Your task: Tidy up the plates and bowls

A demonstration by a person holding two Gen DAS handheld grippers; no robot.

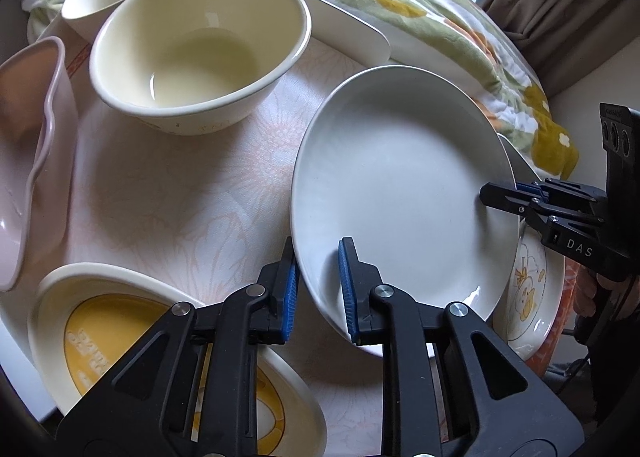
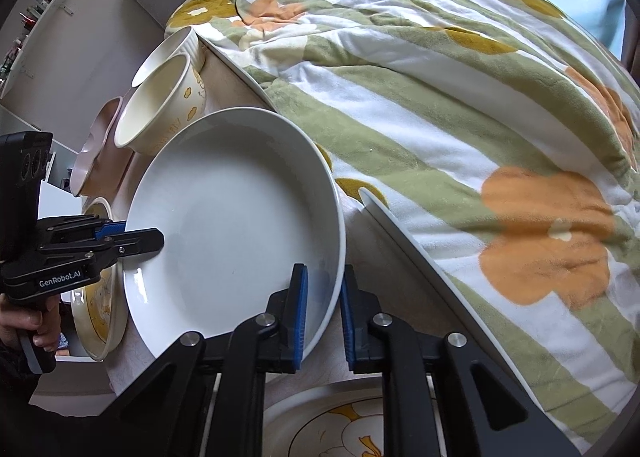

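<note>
Both grippers straddle the white plate's [image 1: 404, 193] rim with narrow gaps, the left gripper [image 1: 318, 289] at one edge, the right gripper [image 2: 323, 311] opposite, above a duck-print plate [image 1: 528, 297].

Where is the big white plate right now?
The big white plate is held up between both claws: the left claw grips its near rim and the right claw the opposite rim, beside the cream bowl.
</note>
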